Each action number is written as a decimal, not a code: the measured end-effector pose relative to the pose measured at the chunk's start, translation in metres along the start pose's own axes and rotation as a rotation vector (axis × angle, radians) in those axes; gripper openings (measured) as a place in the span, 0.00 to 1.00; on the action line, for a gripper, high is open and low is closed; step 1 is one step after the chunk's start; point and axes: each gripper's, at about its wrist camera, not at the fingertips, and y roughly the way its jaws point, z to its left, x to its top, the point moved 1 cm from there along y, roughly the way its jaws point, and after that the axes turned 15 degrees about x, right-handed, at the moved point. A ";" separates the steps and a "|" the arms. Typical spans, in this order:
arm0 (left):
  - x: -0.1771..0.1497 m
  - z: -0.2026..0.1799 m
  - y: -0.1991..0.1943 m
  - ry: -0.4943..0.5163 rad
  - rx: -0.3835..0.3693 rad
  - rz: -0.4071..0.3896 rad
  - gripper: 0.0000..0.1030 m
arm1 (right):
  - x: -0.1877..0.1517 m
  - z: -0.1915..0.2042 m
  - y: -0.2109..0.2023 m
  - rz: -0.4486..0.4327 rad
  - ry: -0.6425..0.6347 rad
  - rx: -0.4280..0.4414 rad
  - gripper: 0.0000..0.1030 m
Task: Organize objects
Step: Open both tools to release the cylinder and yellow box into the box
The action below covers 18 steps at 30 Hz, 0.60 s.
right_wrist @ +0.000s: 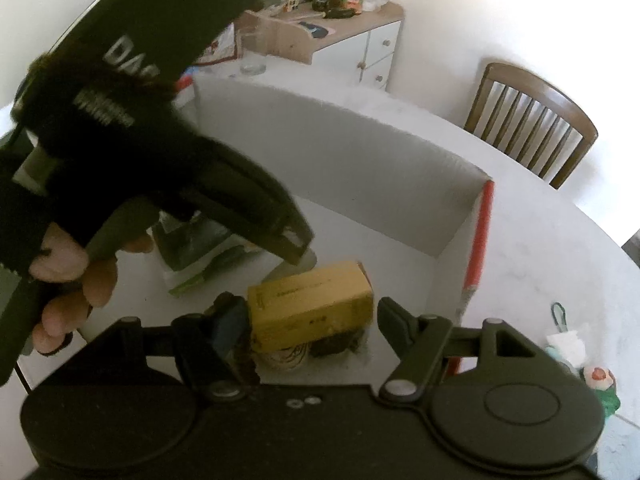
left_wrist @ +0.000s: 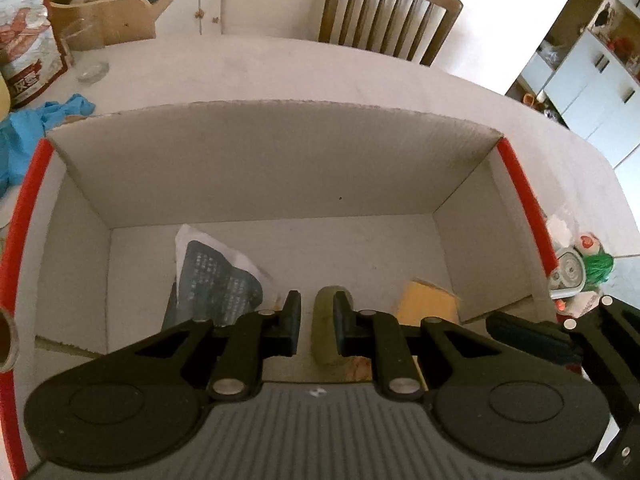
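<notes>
The left tongs (left_wrist: pixel 317 320) hang inside the open cardboard box (left_wrist: pixel 280 160), which stands on the white table (left_wrist: pixel 280 68); their two fingers stand a narrow gap apart, and an olive-green rounded object (left_wrist: pixel 326 324) lies on the box floor partly behind the right finger; I cannot tell if the fingers press it. To the left on the box floor lies a dark packet with printed text (left_wrist: pixel 218 280); to the right lies a yellow carton (left_wrist: pixel 430 300). The right tongs (right_wrist: pixel 308 320) are wide open over the same box (right_wrist: pixel 340 140), one finger at each end of the yellow carton (right_wrist: pixel 312 308), and it is not clear that they touch it; the person's left hand (right_wrist: pixel 76 280) holds the other device above the box. A wooden chair (left_wrist: pixel 388 12) stands behind the table.
</notes>
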 end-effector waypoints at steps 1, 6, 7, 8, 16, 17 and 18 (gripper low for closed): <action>-0.001 0.001 -0.002 -0.003 -0.002 -0.005 0.16 | 0.000 -0.001 -0.003 -0.007 0.007 0.005 0.69; -0.006 0.000 -0.019 0.014 0.014 -0.060 0.16 | -0.003 -0.001 -0.018 -0.034 0.010 0.005 0.71; -0.007 0.000 -0.022 0.018 0.017 -0.072 0.16 | -0.004 -0.001 -0.022 -0.040 0.009 0.004 0.71; -0.008 -0.002 -0.027 0.023 0.019 -0.086 0.16 | -0.007 -0.002 -0.026 -0.048 0.011 0.004 0.71; -0.019 -0.010 -0.070 0.049 0.030 -0.205 0.16 | -0.016 -0.010 -0.065 -0.131 0.054 0.014 0.73; -0.021 -0.011 -0.076 0.051 0.027 -0.220 0.16 | -0.016 -0.012 -0.068 -0.143 0.064 0.016 0.73; -0.022 -0.012 -0.081 0.055 0.027 -0.235 0.16 | -0.017 -0.014 -0.074 -0.157 0.075 0.019 0.73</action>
